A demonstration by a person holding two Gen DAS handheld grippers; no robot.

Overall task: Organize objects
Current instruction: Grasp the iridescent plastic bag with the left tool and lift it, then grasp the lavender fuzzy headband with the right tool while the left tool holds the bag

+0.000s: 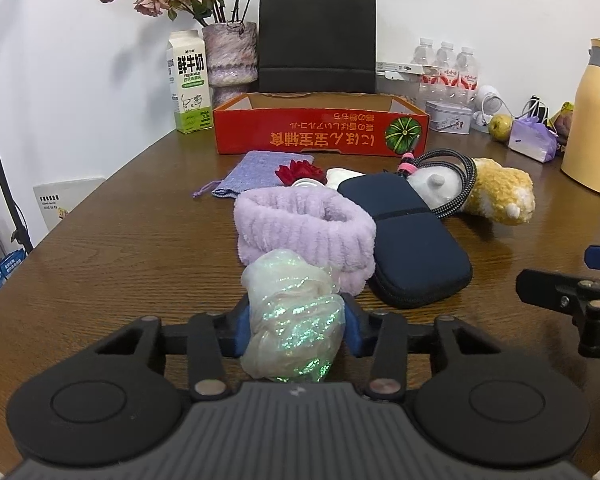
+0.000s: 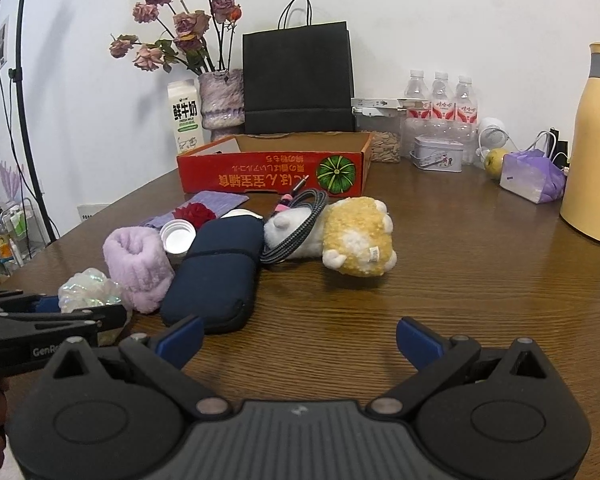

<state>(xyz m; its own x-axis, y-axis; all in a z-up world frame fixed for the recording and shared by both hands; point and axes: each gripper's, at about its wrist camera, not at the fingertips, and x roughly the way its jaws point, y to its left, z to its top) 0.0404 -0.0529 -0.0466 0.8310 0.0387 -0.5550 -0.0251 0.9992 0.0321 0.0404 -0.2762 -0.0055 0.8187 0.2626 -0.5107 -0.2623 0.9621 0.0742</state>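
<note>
My left gripper [image 1: 296,328] had its jaws clamped on the iridescent pouf [image 1: 292,320], low at the counter's near edge and touching the lilac headband [image 1: 304,224]. My right gripper [image 2: 300,340] sat with jaws apart, nothing between them. Judgement: lift straight up before carrying so the headband didn't drag, then go over the navy case [image 1: 416,248] to the red box [image 1: 320,132] near the far edge. Wood-grain counter [image 1: 120,240], cluttered; white wall behind.

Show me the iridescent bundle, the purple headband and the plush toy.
iridescent bundle [image 1: 296,320], left wrist view, its glittery middle.
purple headband [image 1: 304,224], left wrist view, front of band.
plush toy [image 2: 356,232], right wrist view, yellow body.
</note>
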